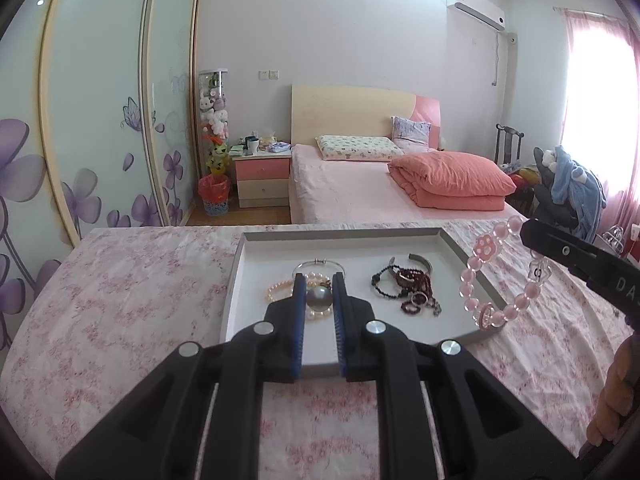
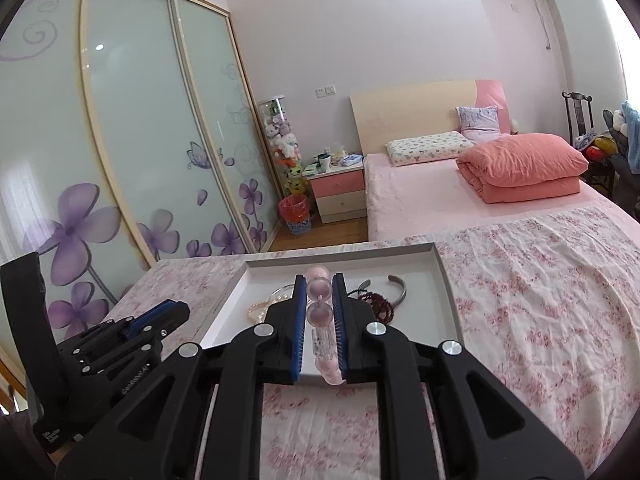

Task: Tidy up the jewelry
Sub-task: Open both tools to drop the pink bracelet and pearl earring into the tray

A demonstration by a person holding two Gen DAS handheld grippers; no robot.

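A white tray [image 1: 240, 276] with a grey rim lies on the flowered cloth. In it are a pale pearl bracelet [image 1: 275, 292], a silver bangle [image 1: 318, 263], a silver cuff [image 1: 421, 260] and a heap of dark bead strands [image 1: 406, 290]. My left gripper [image 1: 319, 285] hangs over the tray's near left part, shut on a large grey pearl [image 1: 319, 298] with a white pearl under it. My right gripper [image 2: 319, 285] is shut on a pink bead bracelet [image 2: 320, 314]. That pink bead bracelet [image 1: 500, 276] dangles from the right gripper [image 1: 529, 233] above the tray's right rim.
The tray [image 2: 446, 276] sits on a table draped in pink flowered cloth [image 2: 540, 300]. The left gripper [image 2: 180, 312] shows left of the tray. A bed [image 1: 360, 192] with a folded quilt lies behind, sliding wardrobe doors [image 1: 100, 120] on the left. A hand [image 1: 612, 396] grips the right tool.
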